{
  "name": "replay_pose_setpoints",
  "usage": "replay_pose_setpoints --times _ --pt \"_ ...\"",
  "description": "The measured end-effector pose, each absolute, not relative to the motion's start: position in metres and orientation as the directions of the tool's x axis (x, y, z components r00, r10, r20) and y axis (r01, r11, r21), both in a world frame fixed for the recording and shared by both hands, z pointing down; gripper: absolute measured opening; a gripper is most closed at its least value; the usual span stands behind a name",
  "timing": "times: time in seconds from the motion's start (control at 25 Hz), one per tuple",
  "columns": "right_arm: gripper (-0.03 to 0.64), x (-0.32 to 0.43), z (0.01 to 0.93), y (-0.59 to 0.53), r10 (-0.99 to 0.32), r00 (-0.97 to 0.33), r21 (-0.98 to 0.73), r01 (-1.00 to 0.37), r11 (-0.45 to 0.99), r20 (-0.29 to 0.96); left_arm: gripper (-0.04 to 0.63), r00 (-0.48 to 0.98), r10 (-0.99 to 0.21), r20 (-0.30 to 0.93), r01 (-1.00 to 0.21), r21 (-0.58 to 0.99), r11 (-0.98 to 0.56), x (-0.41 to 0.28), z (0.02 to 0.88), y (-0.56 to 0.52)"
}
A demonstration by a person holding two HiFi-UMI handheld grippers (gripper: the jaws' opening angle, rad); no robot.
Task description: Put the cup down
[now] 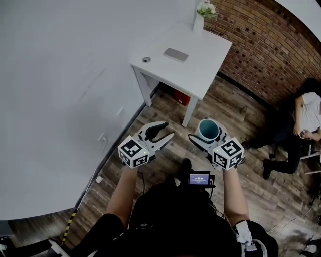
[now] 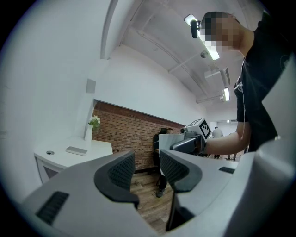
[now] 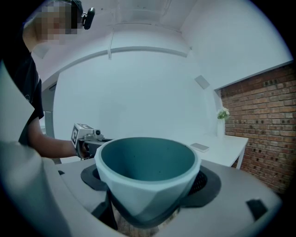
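A teal cup (image 1: pixel 209 129) with a pale faceted outside is held upright in mid-air over the wood floor. My right gripper (image 1: pixel 208 136) is shut on it, one pad on each side. In the right gripper view the cup (image 3: pixel 148 185) fills the space between the jaws and looks empty inside. The left gripper (image 1: pixel 159 134) hovers beside it to the left, open with nothing between its pads. The left gripper view shows its dark pads (image 2: pixel 122 173) apart, with the cup (image 2: pixel 172 141) in the distance beyond.
A white table (image 1: pixel 205 70) stands ahead against the wall. On it are a vase with flowers (image 1: pixel 200 14), a flat grey object (image 1: pixel 176 54) and a small round thing (image 1: pixel 146 59). A brick wall (image 1: pixel 261 55) is at the right. A person (image 1: pixel 303 125) sits on the floor there.
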State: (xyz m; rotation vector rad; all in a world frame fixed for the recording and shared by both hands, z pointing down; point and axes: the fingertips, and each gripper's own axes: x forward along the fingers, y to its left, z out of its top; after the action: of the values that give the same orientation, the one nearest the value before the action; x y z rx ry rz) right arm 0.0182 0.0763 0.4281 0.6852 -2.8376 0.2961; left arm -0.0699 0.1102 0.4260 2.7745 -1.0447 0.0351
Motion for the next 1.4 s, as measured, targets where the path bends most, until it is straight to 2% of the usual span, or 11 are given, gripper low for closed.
replay_pose_setpoints --times 0.68,1.4 --pt "0.416 0.002 0.444 -0.015 -0.415 -0.881 -0.155 -0.453 0.878 0.227 0.175 0.741 -0.663 0.107 -0.672 0.138 -0.728 -0.081 0.439 0.029" --pt "0.416 0.001 0.456 -0.176 -0.393 -0.894 -0.219 -0.437 0.873 0.216 0.172 0.722 -0.681 0.124 -0.691 0.194 -0.697 -0.078 0.448 -0.13"
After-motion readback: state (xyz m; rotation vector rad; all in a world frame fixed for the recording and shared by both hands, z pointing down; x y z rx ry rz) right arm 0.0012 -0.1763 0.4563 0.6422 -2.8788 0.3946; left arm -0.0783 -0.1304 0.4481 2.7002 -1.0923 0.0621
